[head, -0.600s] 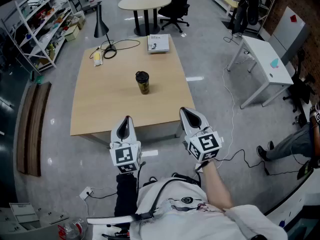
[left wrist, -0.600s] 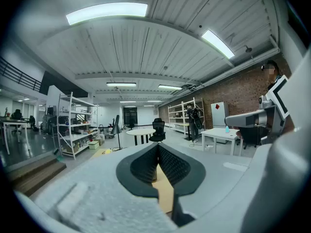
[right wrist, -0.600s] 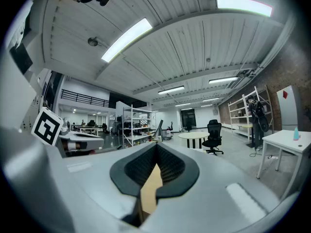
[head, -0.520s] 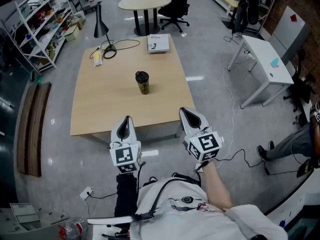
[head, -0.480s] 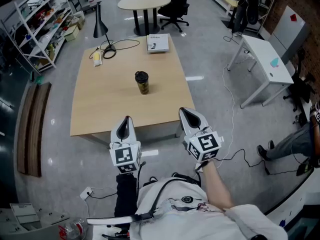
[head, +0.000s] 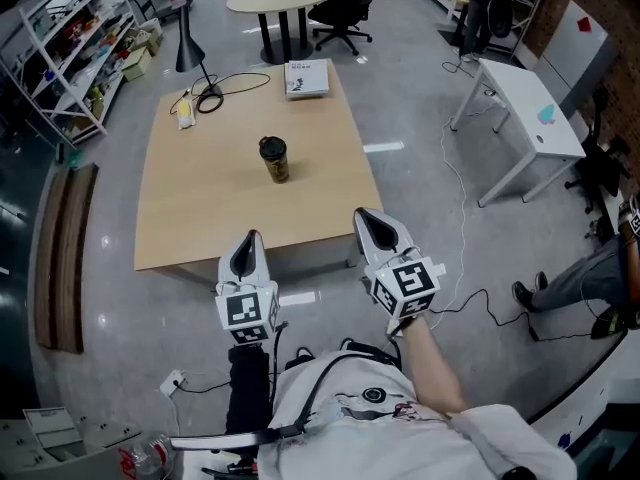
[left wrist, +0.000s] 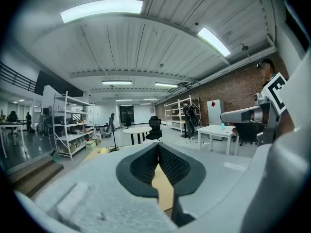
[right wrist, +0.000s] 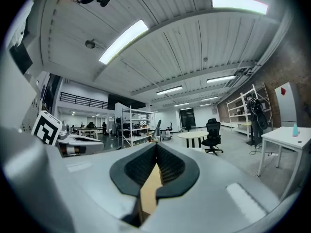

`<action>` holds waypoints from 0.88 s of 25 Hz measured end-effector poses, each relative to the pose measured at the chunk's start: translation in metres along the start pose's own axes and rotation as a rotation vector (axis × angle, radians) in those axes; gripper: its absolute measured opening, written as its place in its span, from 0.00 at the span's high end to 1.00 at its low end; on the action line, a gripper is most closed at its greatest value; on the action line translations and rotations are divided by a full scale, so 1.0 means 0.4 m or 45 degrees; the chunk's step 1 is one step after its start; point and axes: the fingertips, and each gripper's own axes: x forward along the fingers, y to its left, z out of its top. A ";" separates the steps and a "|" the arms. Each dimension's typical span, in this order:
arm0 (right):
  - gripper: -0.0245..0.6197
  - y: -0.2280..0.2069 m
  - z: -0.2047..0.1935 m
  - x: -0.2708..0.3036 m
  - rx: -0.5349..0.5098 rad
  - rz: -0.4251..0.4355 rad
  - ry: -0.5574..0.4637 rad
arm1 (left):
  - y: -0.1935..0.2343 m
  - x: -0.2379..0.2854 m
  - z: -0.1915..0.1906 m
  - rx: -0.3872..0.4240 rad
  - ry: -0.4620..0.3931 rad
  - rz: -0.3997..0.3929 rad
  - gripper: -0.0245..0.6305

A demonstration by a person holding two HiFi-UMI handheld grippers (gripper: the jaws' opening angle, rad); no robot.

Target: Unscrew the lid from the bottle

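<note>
Left gripper (head: 246, 248), right gripper (head: 370, 226): jaws pressed together, nothing between. Both hang level, short of table (head: 190, 218) near edge, likely ready pose with approach not begun. Bottle (head: 274, 164) upright mid-table, dark lid (head: 271, 146) on, well apart from both. Bottle label and book (head: 306, 78) print too small to read.

One bottle (head: 273, 159), one book (head: 306, 78), one lamp (head: 190, 53), one wooden table (head: 200, 208) — two tongs (head: 248, 246) (head: 370, 224)

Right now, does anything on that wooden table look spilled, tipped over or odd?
Nothing stands out. The bottle stands upright on the table, lid on; the book lies flat at the far edge; no spill shows.
</note>
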 end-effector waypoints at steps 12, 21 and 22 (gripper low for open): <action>0.93 -0.100 -0.024 -0.011 0.046 0.096 -0.006 | -0.069 0.090 -0.093 0.012 0.035 -0.155 0.52; 0.81 -0.120 -0.039 0.172 0.108 0.222 -0.022 | -0.011 0.297 -0.269 0.055 0.201 -0.203 0.08; 0.77 -0.118 -0.037 0.207 0.100 0.244 -0.020 | 0.005 0.339 -0.304 0.056 0.227 -0.212 0.08</action>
